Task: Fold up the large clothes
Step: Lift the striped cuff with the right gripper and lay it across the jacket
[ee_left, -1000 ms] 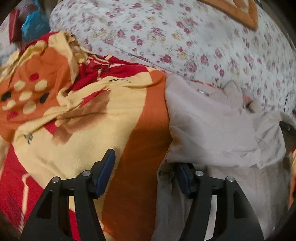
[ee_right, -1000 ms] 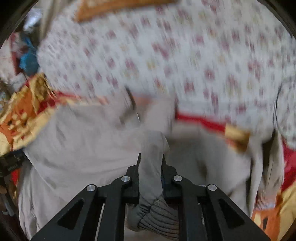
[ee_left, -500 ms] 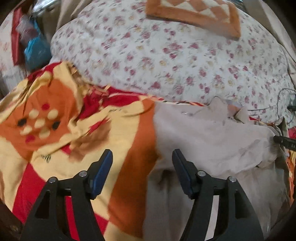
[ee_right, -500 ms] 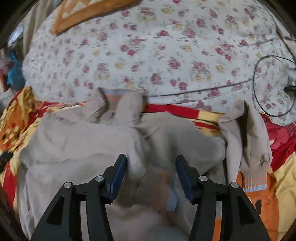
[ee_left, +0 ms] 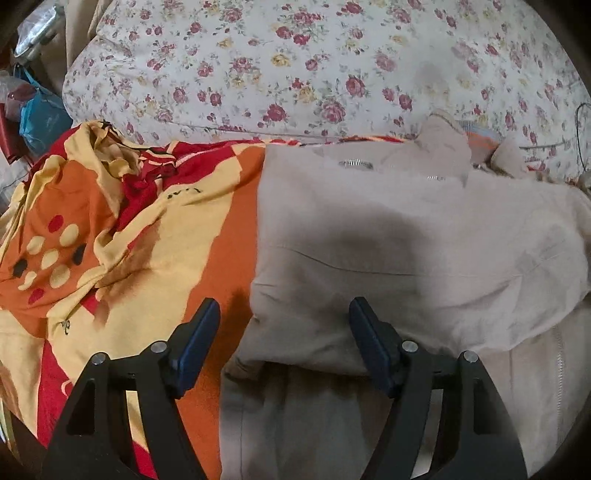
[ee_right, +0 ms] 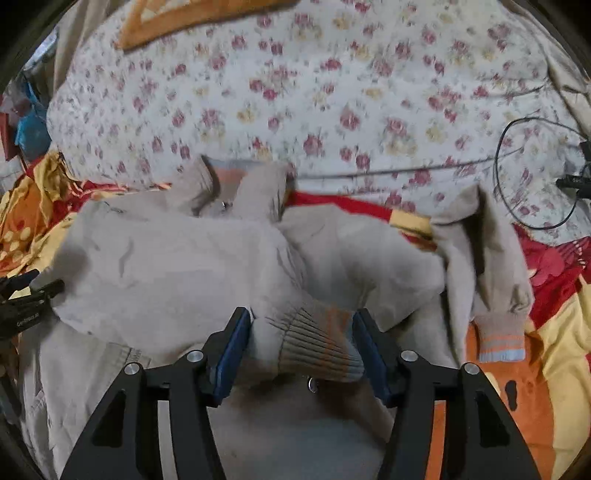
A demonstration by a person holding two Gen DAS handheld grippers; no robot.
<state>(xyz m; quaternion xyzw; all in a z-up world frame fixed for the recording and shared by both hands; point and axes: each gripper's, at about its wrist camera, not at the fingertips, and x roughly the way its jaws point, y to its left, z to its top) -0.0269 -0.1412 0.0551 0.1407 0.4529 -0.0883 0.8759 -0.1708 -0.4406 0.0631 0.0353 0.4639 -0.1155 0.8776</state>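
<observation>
A beige zip jacket (ee_left: 406, 236) lies partly folded on a red, orange and yellow blanket (ee_left: 129, 221). My left gripper (ee_left: 283, 310) hovers over the jacket's left edge, its jaws opening, the folded cloth below them but not pinched. In the right wrist view the jacket (ee_right: 166, 266) fills the middle. My right gripper (ee_right: 301, 317) has its jaws opening, and a sleeve's ribbed cuff (ee_right: 317, 343) lies loose between the pads. The other sleeve (ee_right: 491, 280) is draped to the right, its striped cuff hanging down.
A floral quilt (ee_left: 295, 66) is piled behind the jacket. A black cable (ee_right: 532, 177) loops across it at the right. An orange patterned cushion (ee_right: 177, 18) sits at the top. A blue bag (ee_left: 40, 114) and clutter lie beyond the blanket's left edge.
My right gripper has opened and let go of the sleeve cuff, which now rests on the jacket. My left gripper has shifted right over the jacket's edge and spread wider.
</observation>
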